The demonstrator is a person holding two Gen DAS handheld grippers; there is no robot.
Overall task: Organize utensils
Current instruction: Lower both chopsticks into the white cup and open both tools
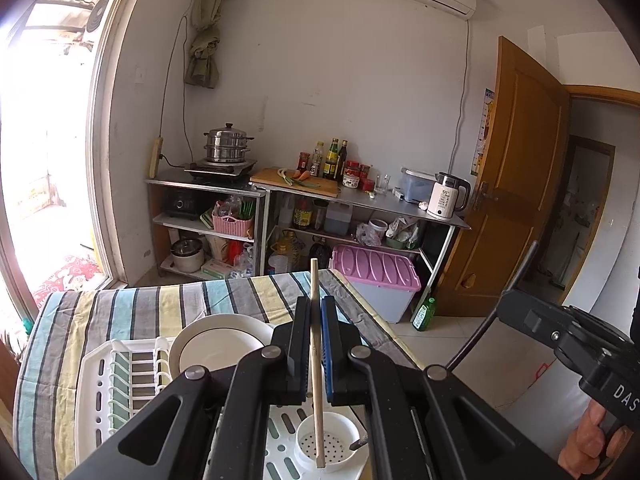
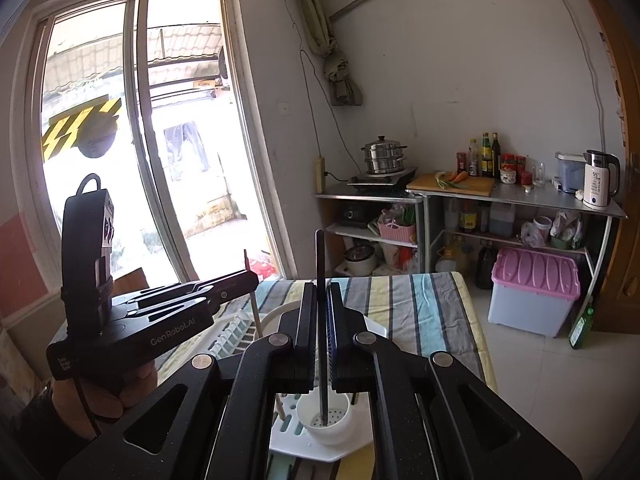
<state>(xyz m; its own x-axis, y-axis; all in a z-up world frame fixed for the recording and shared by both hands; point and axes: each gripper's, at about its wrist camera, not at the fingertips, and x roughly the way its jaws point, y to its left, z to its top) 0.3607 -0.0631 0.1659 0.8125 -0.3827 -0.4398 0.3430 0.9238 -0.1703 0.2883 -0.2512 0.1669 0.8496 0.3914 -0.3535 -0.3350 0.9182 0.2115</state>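
Halfway: left tongs [image 1: 316, 344] clamped on a wooden chopstick [image 1: 315, 320], right tongs [image 2: 320, 332] on a dark chopstick [image 2: 321, 280], both above the empty cup [image 2: 325, 420] below

The right gripper [image 2: 321, 308] is closed on a thin dark utensil handle [image 2: 320, 264] that stands upright. Its lower end is over a small white perforated plastic cup [image 2: 325, 420] on the white plastic dish rack [image 2: 236, 332]. At the left, the left gripper [image 2: 250, 280] holds a pale wooden chopstick [image 2: 253, 300] above the striped tablecloth [image 2: 420, 308].
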